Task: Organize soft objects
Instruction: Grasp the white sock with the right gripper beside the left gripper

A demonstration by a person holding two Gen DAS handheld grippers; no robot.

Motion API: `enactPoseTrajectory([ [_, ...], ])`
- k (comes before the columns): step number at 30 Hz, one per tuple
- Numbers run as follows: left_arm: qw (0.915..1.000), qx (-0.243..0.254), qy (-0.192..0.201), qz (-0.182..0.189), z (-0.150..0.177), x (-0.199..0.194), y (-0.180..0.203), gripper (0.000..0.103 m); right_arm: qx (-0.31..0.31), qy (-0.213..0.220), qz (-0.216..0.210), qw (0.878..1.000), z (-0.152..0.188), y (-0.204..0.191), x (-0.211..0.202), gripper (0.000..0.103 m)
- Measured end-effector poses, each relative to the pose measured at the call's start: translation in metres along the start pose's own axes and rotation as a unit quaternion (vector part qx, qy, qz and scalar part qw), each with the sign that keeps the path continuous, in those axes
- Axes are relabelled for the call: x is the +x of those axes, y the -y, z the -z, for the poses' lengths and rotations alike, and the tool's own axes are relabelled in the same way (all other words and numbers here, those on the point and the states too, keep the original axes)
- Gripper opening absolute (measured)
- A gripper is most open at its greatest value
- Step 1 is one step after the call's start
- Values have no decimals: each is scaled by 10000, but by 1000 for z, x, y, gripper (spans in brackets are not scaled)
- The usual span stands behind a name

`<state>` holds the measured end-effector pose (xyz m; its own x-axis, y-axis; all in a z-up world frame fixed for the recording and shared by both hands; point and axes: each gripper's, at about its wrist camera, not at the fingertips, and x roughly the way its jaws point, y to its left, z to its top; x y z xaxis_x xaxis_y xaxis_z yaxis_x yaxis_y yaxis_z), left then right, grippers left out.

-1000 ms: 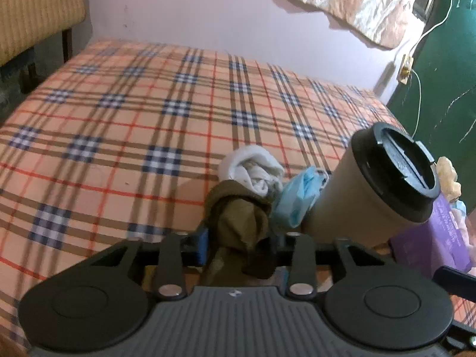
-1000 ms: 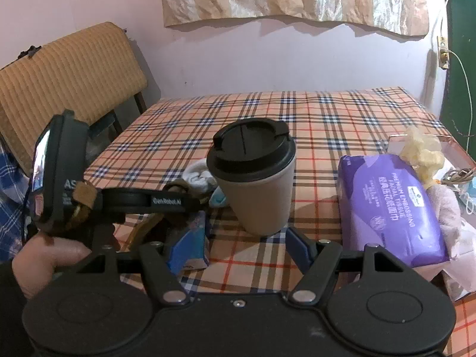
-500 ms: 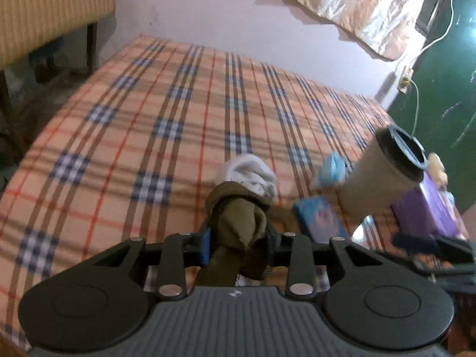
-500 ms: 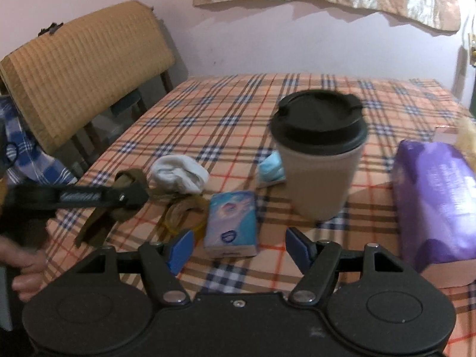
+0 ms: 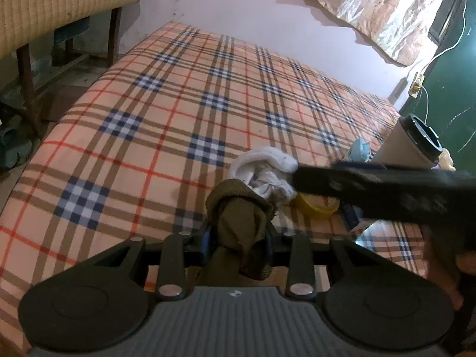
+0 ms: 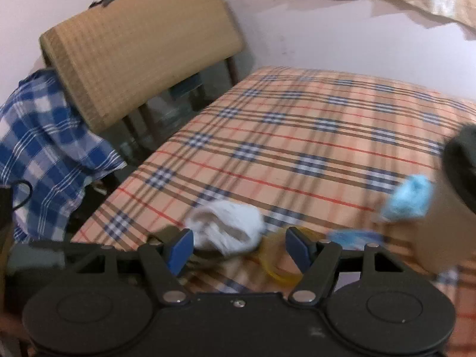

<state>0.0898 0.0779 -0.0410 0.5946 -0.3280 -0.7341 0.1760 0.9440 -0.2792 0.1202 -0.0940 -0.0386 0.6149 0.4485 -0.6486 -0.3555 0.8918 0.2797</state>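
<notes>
Olive-green knit, a rolled sock [image 5: 238, 226], sits clamped between my left fingers [image 5: 206, 239], lifted clear of the plaid-covered counter [image 5: 166, 113]. My right fingers [image 6: 178, 250] stand wide apart with nothing gripped; the white sock bundle [image 6: 229, 229] lies just ahead of them on the cloth, touching neither pad as far as the blurred view shows. Just beside that bundle is a yellow band-like item [image 6: 276, 269]. Farther right lie a small blue packet [image 6: 354, 236], a crumpled blue face mask [image 6: 409, 197] and a lidded paper cup [image 5: 407, 145]. I judge the sorting to be at an early stage: one soft item is in hand but not yet placed, the white bundle and the mask remain loose, and no collecting spot is visible.
</notes>
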Motion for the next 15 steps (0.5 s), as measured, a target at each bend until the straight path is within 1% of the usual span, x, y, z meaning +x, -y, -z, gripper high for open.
enactPoseTrajectory([
  [4,9999,-108,96,-21,3,-3,-6,35,-78,-266,16,9996,-9,-15,31,80],
  [5,9998,-150,118,-51,4,-4,-9,35,-112,-355,43,9993,-8,-17,39,74],
  [6,9997,-185,145,-84,4,-6,-12,35,-150,-463,54,9988,-7,-19,46,61],
  [7,9995,-233,178,-114,4,-8,-15,35,-214,-542,39,9983,-5,-21,53,61],
  [9,9990,-347,233,-163,3,-12,-20,34,-282,-580,11,9979,-1,-22,59,51],
  [10,9986,-403,269,-191,3,-14,-23,33,-291,-574,-31,9979,1,-22,60,48],
  [12,9979,-483,349,-255,2,-19,-25,31,-319,-501,32,9982,2,-22,61,39],
  [13,9976,-495,378,-286,1,-21,-26,30,-341,-471,52,9983,2,-22,61,37],
  [15,9974,-443,425,-376,0,-23,-23,29,-423,-421,126,9981,1,-25,60,30],
])
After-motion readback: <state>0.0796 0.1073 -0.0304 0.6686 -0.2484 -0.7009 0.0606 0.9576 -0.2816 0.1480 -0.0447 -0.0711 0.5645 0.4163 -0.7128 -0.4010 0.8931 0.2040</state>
